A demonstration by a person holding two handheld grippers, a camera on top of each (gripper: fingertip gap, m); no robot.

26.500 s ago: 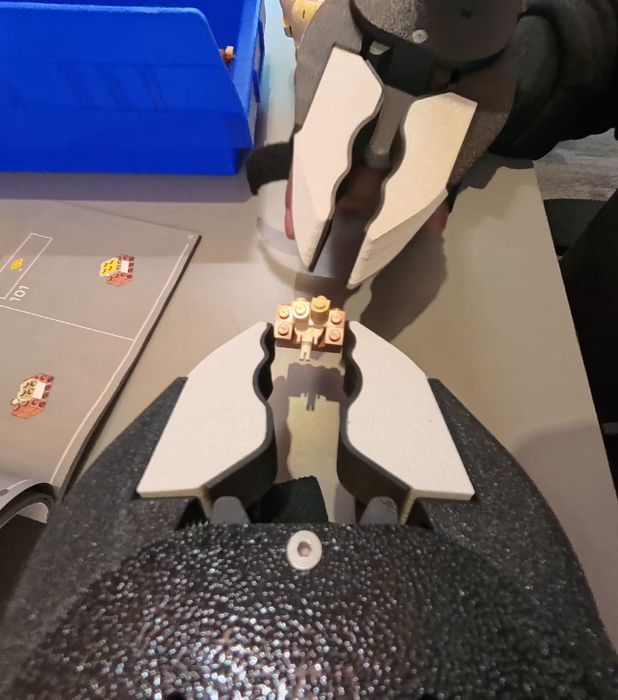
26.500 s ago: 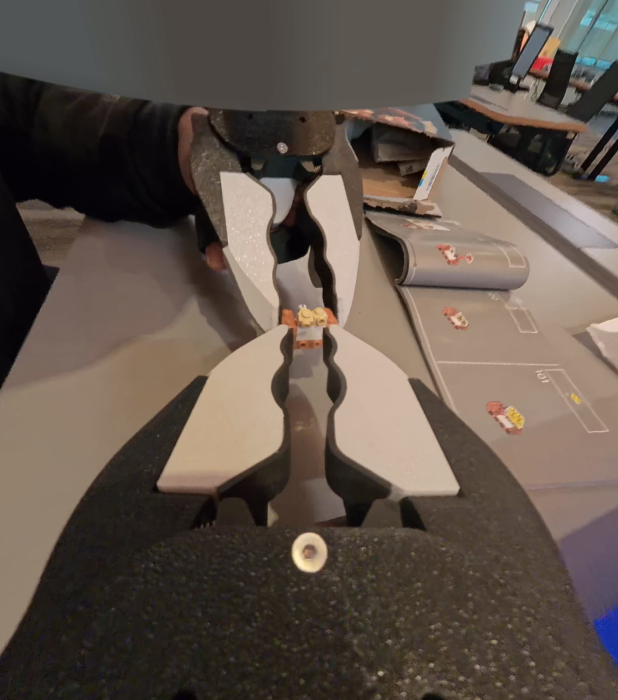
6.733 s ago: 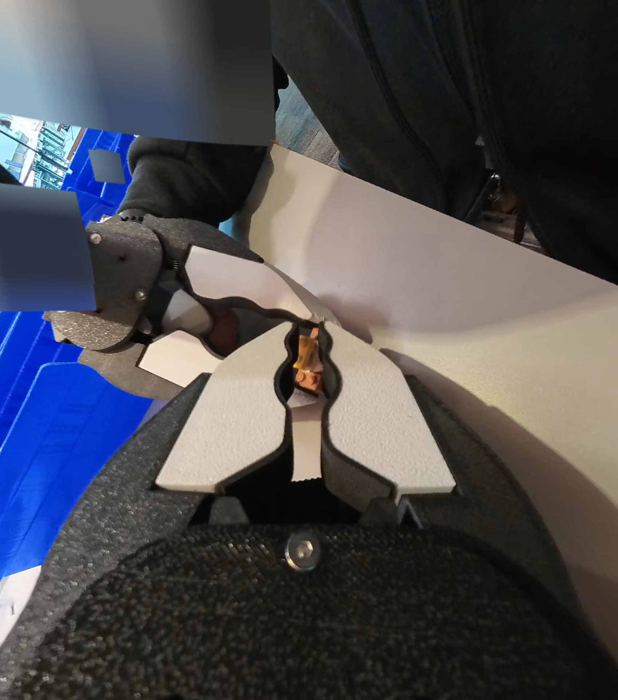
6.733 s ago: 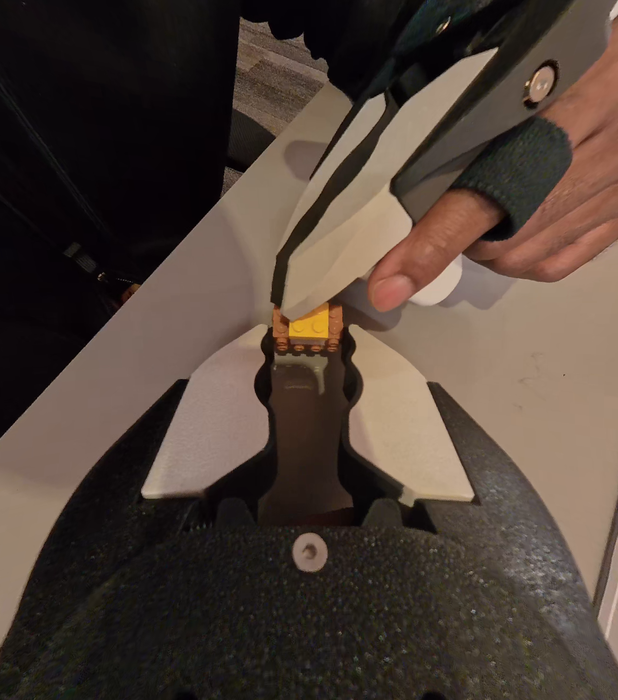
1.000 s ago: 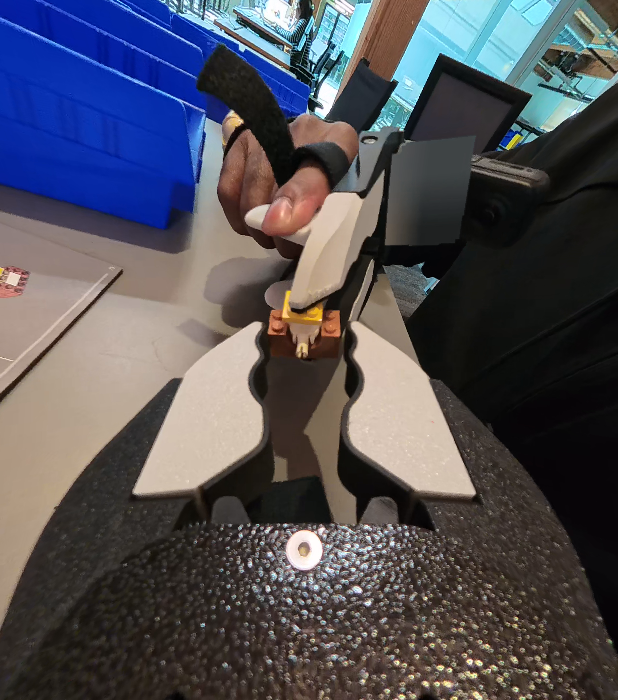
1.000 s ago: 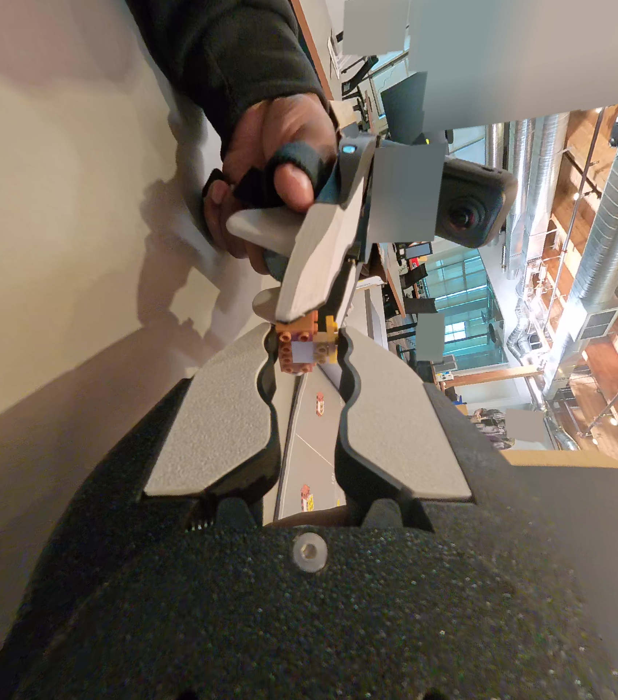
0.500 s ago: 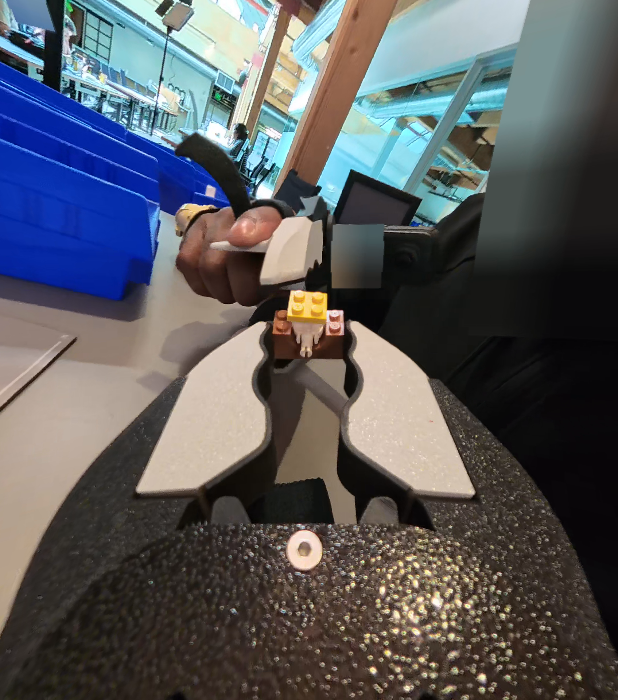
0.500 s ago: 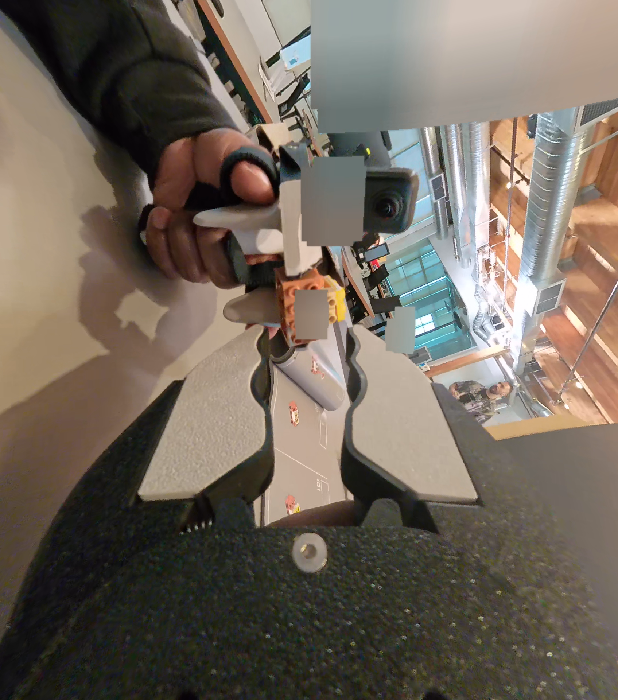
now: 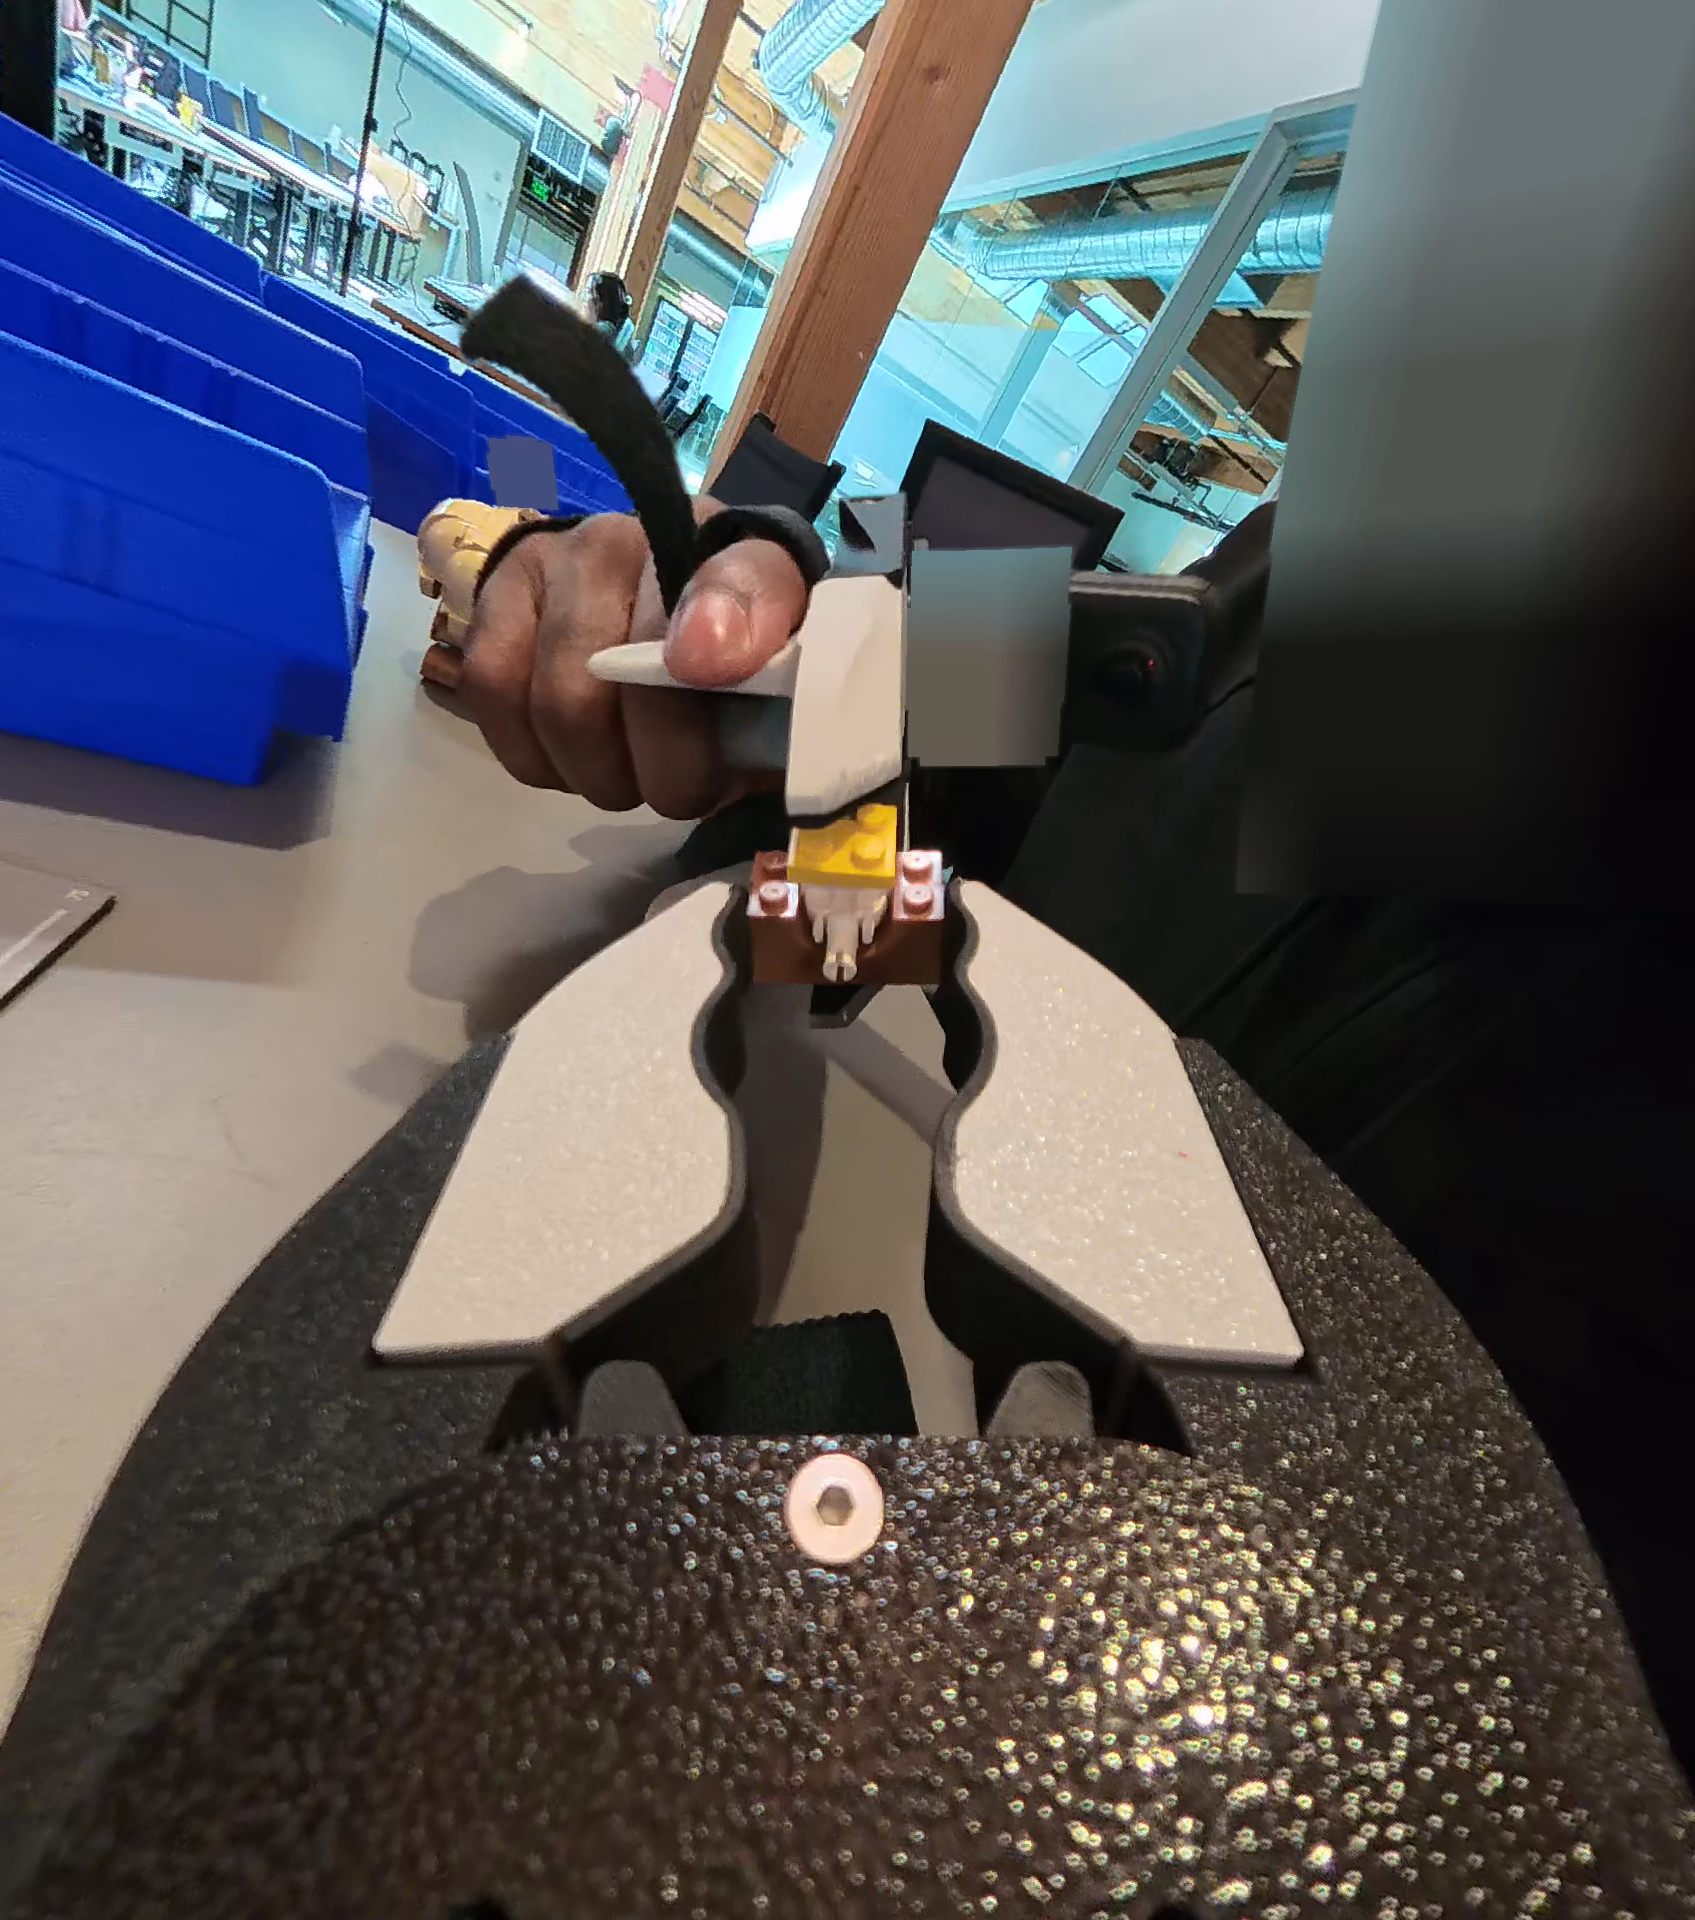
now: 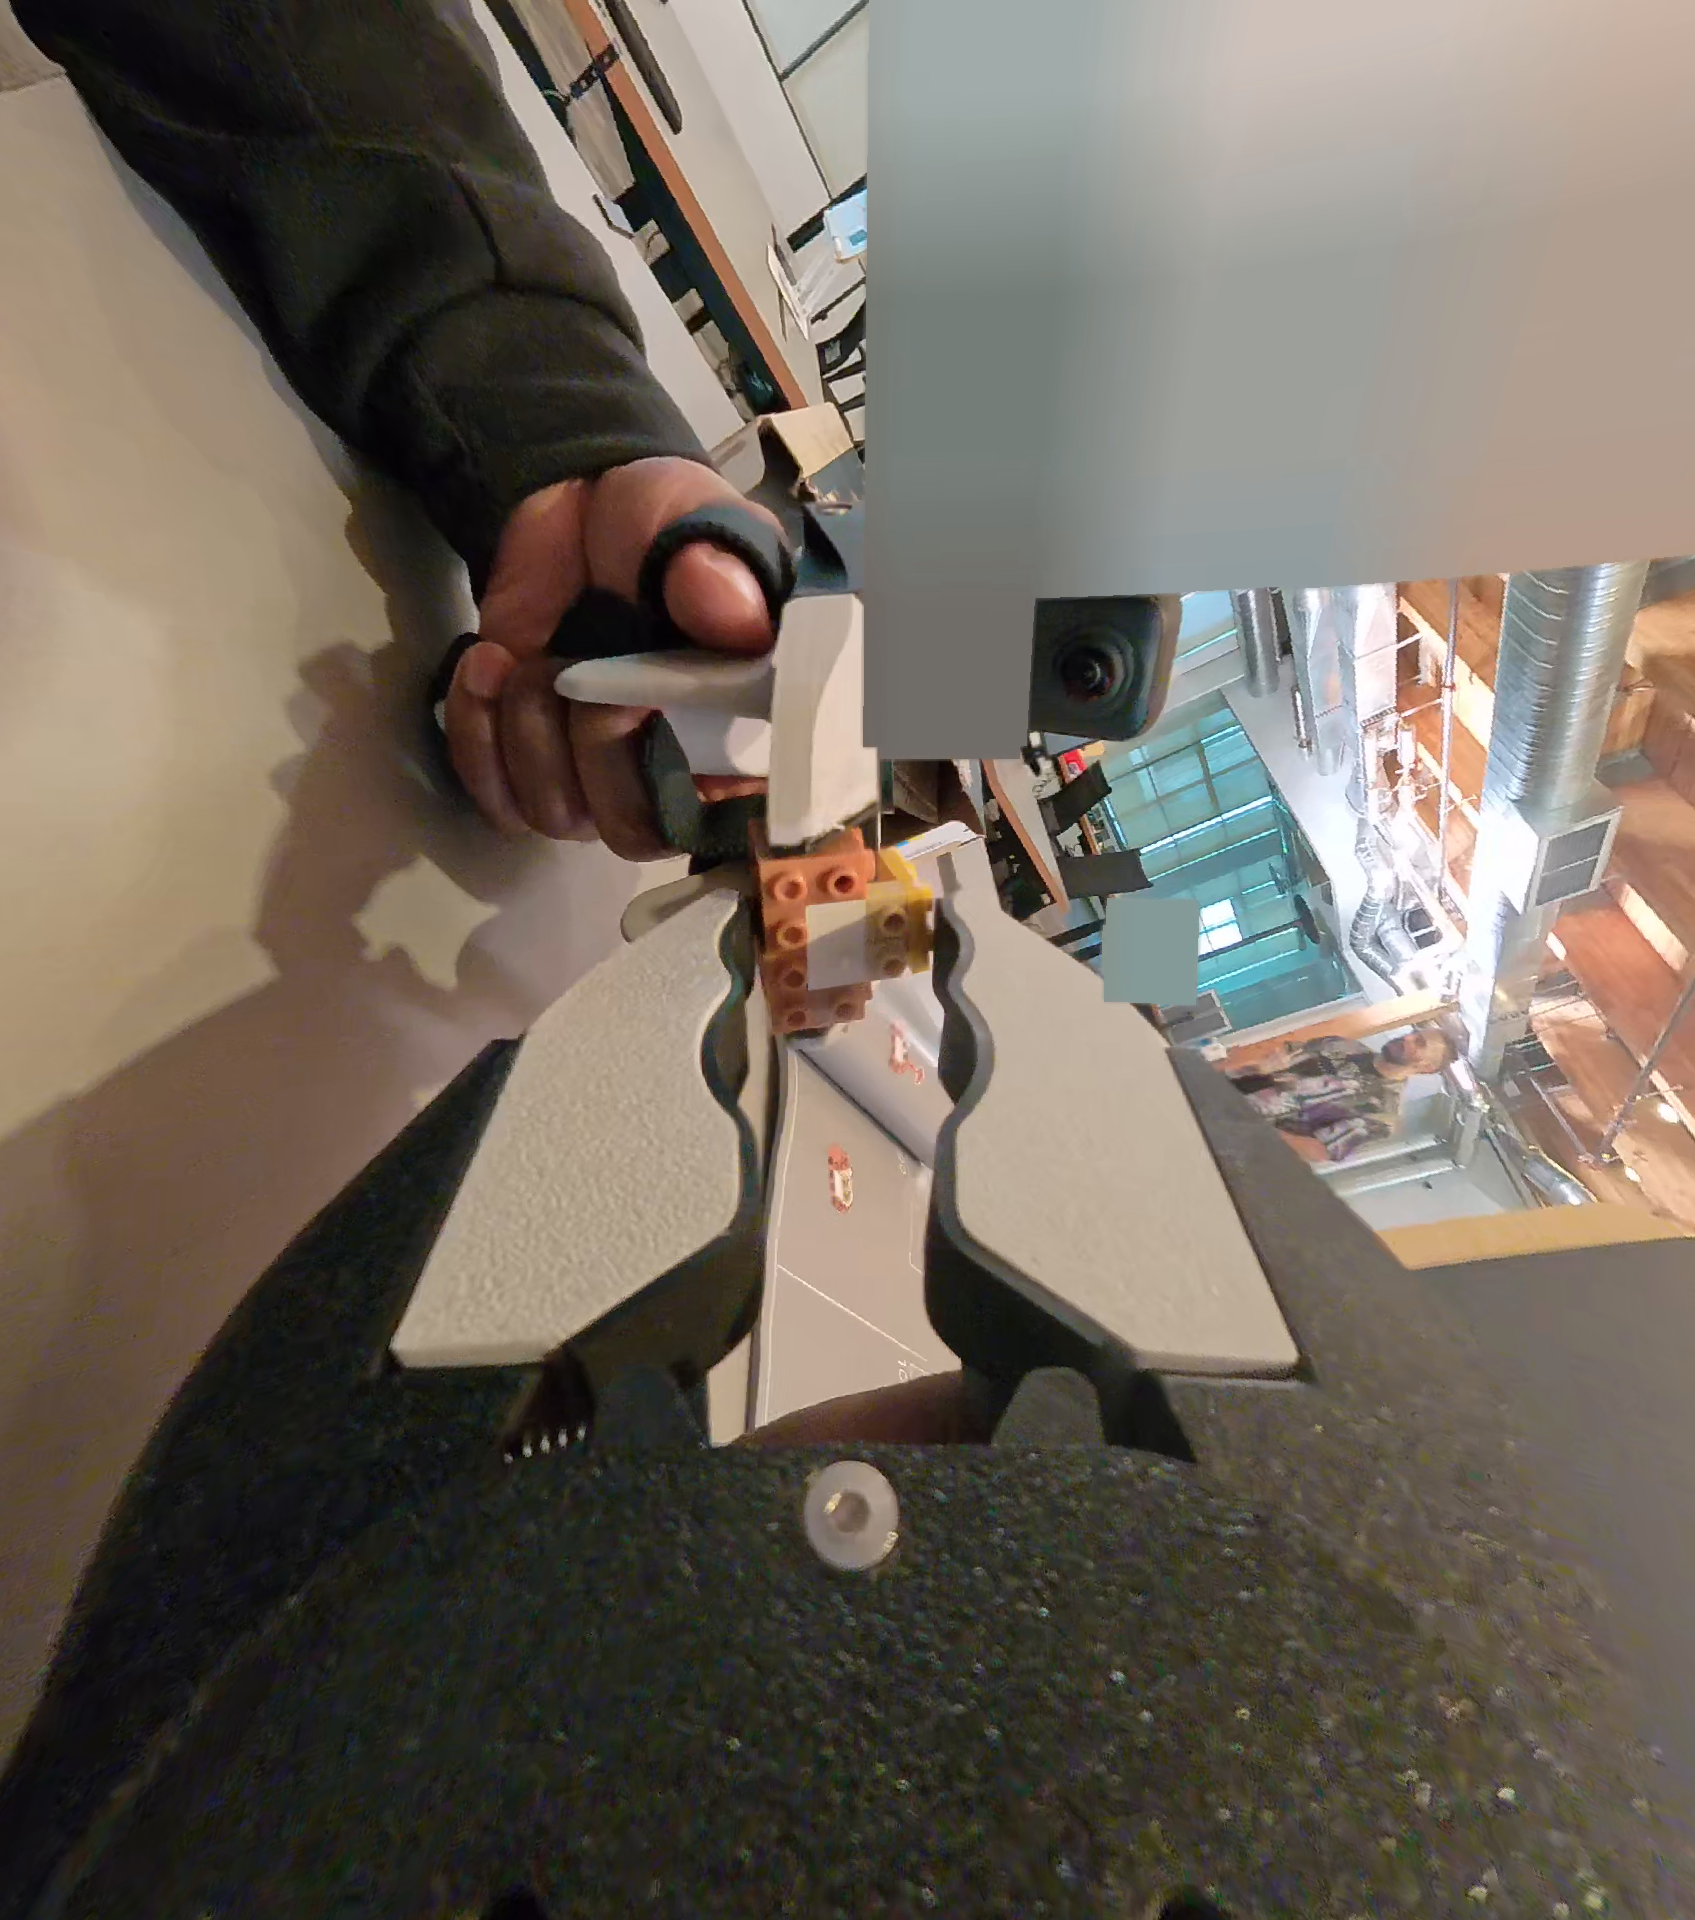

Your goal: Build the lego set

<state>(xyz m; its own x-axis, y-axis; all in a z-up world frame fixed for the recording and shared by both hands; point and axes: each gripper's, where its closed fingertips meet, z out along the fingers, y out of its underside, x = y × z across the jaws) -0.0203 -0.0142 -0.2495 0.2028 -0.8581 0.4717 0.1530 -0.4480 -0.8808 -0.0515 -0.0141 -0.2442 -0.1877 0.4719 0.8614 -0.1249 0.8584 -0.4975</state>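
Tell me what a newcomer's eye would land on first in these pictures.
First, the small brick assembly, a brown base with a yellow plate on top, clamped between the fingertips of the left gripper at the centre of the left wrist view. Right above it the right gripper closes on the same piece from the far side, held by a hand. Behind, on the left, blue bins stand on the grey table.

Two hand-held grippers (image 9: 848, 914) (image 10: 838, 935), one brick assembly (image 9: 848, 914), two hands (image 9: 604, 665) (image 10: 573, 686), several blue bins (image 9: 116, 540).

Both grippers' jaws clamped, tip-to-tip
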